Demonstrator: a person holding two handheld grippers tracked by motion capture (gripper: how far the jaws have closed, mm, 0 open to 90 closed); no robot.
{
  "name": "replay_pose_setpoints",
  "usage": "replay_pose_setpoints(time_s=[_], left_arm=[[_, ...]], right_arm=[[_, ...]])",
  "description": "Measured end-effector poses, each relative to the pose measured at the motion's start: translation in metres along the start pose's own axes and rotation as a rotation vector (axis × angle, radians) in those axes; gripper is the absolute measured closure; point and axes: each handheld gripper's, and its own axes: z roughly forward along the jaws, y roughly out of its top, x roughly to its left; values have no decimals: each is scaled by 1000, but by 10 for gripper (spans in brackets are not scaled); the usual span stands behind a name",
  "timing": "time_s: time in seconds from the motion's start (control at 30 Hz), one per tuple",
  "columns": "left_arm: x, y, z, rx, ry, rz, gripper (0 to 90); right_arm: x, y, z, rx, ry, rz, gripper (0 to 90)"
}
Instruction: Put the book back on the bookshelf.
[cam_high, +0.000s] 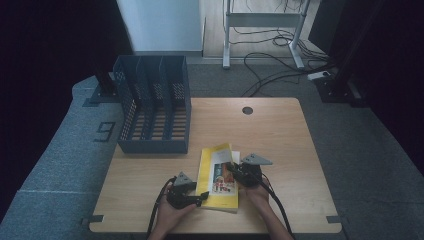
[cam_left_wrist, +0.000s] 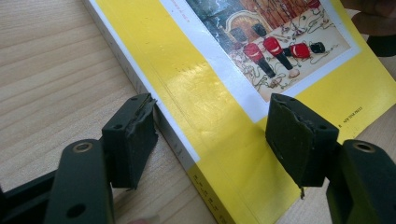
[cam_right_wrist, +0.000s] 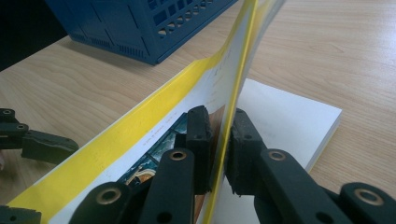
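Note:
A yellow book (cam_high: 218, 186) with a picture on its cover lies at the table's near middle. My right gripper (cam_right_wrist: 223, 135) is shut on the front cover (cam_right_wrist: 140, 135) at its outer edge and holds it raised off the white pages (cam_right_wrist: 289, 116). In the high view the right gripper (cam_high: 231, 168) sits at the book's right side. My left gripper (cam_left_wrist: 215, 140) is open and straddles the spine near the book's (cam_left_wrist: 210, 88) lower corner. One of its pads (cam_left_wrist: 135, 135) rests by the spine's edge, and the other hovers over the cover. The left gripper (cam_high: 202, 196) sits at the book's near left corner.
A dark blue slotted file rack (cam_high: 155, 107) stands at the table's far left, and its base (cam_right_wrist: 140, 23) lies just beyond the book. A round cable hole (cam_high: 247, 110) sits at the far middle of the wooden table (cam_high: 285, 145). Cables cross the floor behind.

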Motion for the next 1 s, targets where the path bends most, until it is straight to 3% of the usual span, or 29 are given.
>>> replay_pose_setpoints(time_s=[0.33,0.5,0.73,0.8,1.0], left_arm=[[1,3,0,13,-3,2,322],[3,8,2,29,1,5,322],[14,28,5,40,-4,-3,334],[21,44,8,49,8,4,336],[29,51,11,16,24,-5,339]], right_arm=[[4,3,-1,-11,3,5,854],[10,8,-2,0,-15,-39,856],[12,11,-3,-8,-18,-56,855],[13,10,-3,-12,-24,-63,855],[13,10,-4,-17,-26,-63,855]])
